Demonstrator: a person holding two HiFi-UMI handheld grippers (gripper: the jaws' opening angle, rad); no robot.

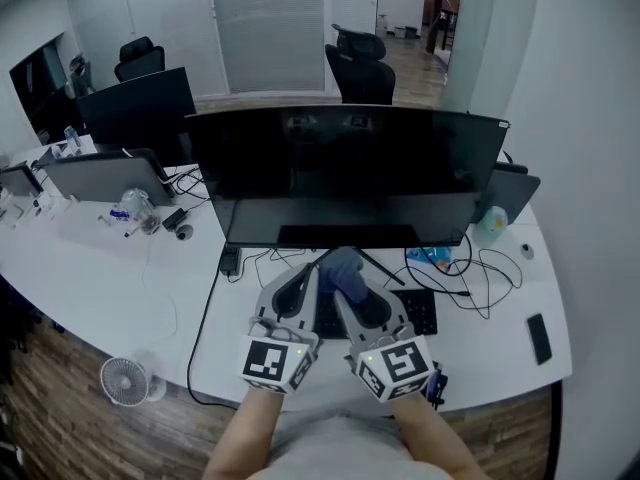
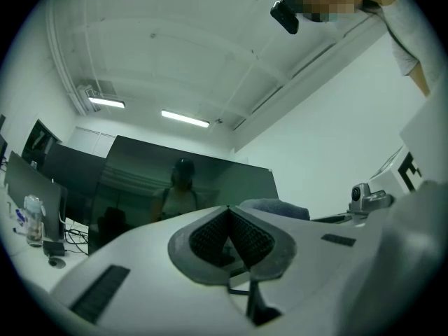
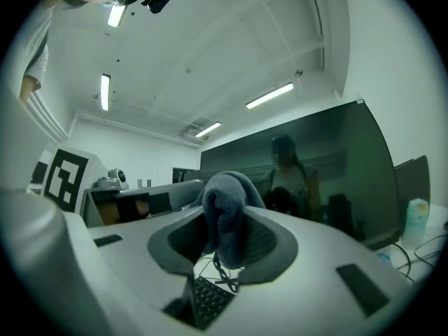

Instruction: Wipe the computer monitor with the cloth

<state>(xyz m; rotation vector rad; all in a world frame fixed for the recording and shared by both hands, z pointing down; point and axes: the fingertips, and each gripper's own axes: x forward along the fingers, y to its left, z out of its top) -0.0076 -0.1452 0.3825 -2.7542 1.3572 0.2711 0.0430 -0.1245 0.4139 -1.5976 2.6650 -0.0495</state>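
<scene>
The wide black computer monitor (image 1: 345,173) stands switched off on the white desk (image 1: 90,268); it fills the background of the left gripper view (image 2: 189,187) and of the right gripper view (image 3: 315,166). My right gripper (image 1: 348,276) is shut on a grey-blue cloth (image 3: 227,212), which bulges up between its jaws just below the screen's lower edge, cloth (image 1: 342,268). My left gripper (image 1: 308,273) sits close beside it, jaws shut with nothing between them (image 2: 229,219). Both point up toward the screen.
A black keyboard (image 1: 420,313) and tangled cables (image 1: 470,273) lie under the monitor. A phone (image 1: 539,338) rests at the right edge, a bottle (image 1: 490,223) behind. Other monitors (image 1: 140,108), clutter at the left, office chairs (image 1: 360,68) and a floor fan (image 1: 125,380).
</scene>
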